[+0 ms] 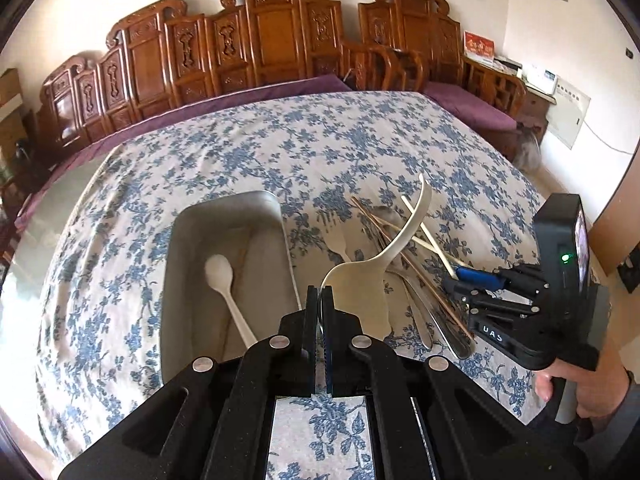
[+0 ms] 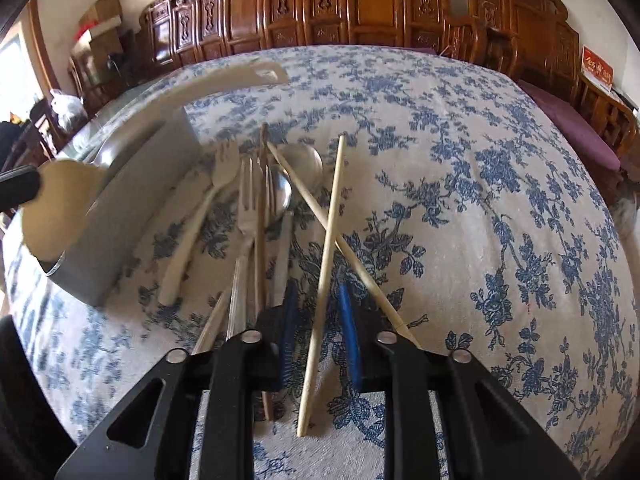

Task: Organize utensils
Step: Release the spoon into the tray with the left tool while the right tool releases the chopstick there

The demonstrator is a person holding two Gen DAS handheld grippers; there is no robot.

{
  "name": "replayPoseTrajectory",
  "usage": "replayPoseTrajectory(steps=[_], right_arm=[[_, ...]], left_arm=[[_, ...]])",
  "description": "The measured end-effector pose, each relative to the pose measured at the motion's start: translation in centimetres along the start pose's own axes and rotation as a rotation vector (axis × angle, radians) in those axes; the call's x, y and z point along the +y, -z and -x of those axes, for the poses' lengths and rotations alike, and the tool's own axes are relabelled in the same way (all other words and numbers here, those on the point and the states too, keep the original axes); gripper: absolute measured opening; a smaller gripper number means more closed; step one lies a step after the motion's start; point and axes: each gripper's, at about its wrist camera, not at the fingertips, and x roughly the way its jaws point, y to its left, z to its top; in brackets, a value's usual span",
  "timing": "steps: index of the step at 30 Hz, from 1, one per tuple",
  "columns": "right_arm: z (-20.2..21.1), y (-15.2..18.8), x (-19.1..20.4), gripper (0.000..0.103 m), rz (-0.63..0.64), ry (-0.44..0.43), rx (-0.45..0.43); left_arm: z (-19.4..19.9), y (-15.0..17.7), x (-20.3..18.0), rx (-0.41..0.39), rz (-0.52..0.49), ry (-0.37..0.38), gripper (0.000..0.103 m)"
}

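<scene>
We see a matt printed cloth, a dull metal tray, glossy steel cutlery, pale wooden chopsticks and a smooth cream plastic spatula.

Cream rice paddle raised, tilted; white spoon in grey tray; chopsticks crossed.

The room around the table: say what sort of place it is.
Probably a home living or dining room: carved wooden bench seating with purple cushions lines the wall, and a floral tablecloth covers the table.
</scene>
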Motion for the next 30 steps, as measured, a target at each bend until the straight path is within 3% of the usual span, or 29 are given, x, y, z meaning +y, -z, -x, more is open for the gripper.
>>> replayPoseTrajectory(steps=[5, 22, 30], right_arm=[[0.0, 0.0, -0.3, 0.006, -0.009, 0.021, 0.006], [5.5, -0.7, 1.0, 0.006, -0.014, -0.072, -0.152], [5.0, -0.9, 1.8, 0.006, 0.001, -0.085, -0.147]], left_arm=[[1.0, 0.0, 0.5, -0.019, 0.004, -0.018, 0.001], [2.6, 0.1, 4.0, -0.056, 0.057, -0.086, 0.001], [0.6, 1.0, 8.1, -0.024, 0.124, -0.161, 0.001]])
